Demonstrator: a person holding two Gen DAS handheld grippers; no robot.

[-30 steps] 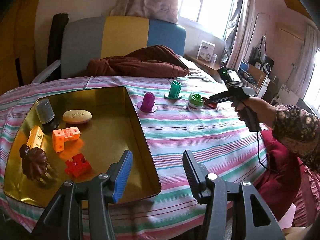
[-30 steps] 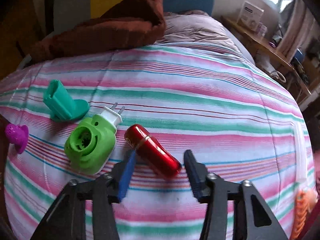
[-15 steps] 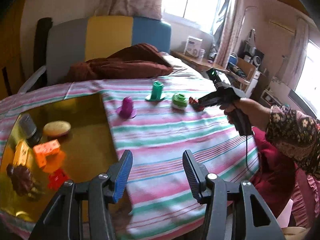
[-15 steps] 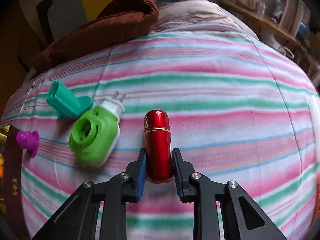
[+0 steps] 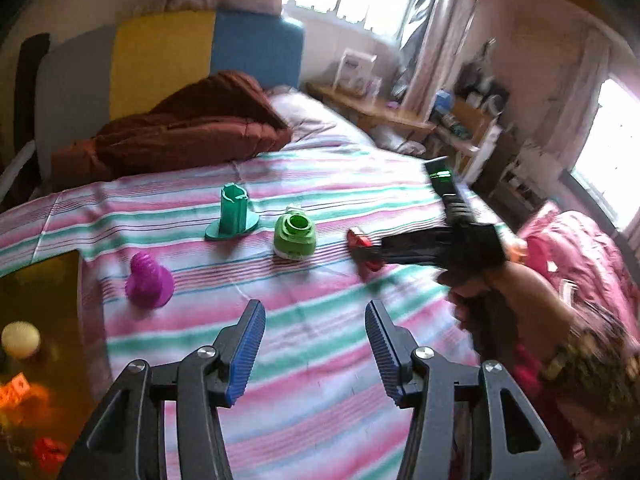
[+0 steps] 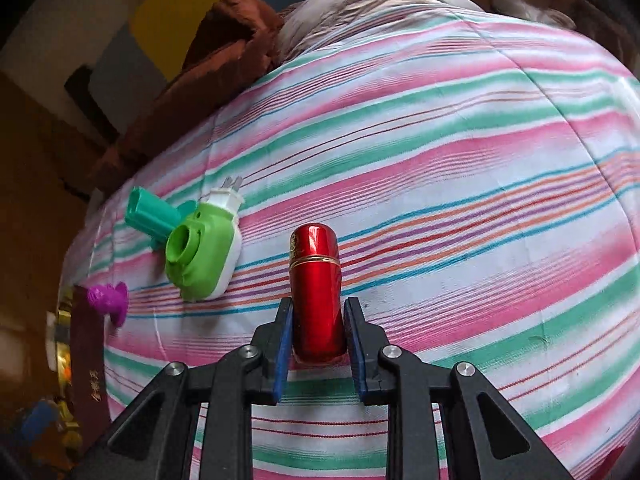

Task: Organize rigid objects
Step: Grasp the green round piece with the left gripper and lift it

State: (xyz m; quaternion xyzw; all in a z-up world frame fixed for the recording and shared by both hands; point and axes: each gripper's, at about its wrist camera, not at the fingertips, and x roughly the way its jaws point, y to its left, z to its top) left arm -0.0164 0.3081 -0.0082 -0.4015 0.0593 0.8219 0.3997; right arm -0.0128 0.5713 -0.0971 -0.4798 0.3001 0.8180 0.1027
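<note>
The red lipstick tube lies on the striped cloth that covers the worktop, gripped at its lower end between the blue pads of the right tongs. Both pads press against the sides of the tube; its rounded cap end points away from the tongs. The jaws have just been closing, with the tube between them.

Just beside the tube, toward the tray, lies the green plug-in device, white prongs pointing away. The teal flanged tube touches or overlaps it in the right wrist view; the left wrist view shows the two apart, with the teal piece standing upright on its flange. The purple ridged cone stands nearer the tray.

The left tongs hang above the cloth with the jaws wide apart and nothing between them. The right tongs appear beyond them, held by a hand with a patterned sleeve.

The gold tray sits at the edge of the cloth. It holds a pale oval piece, orange cubes and a red block; these are blurred.

A brown blanket lies beyond the cloth.
</note>
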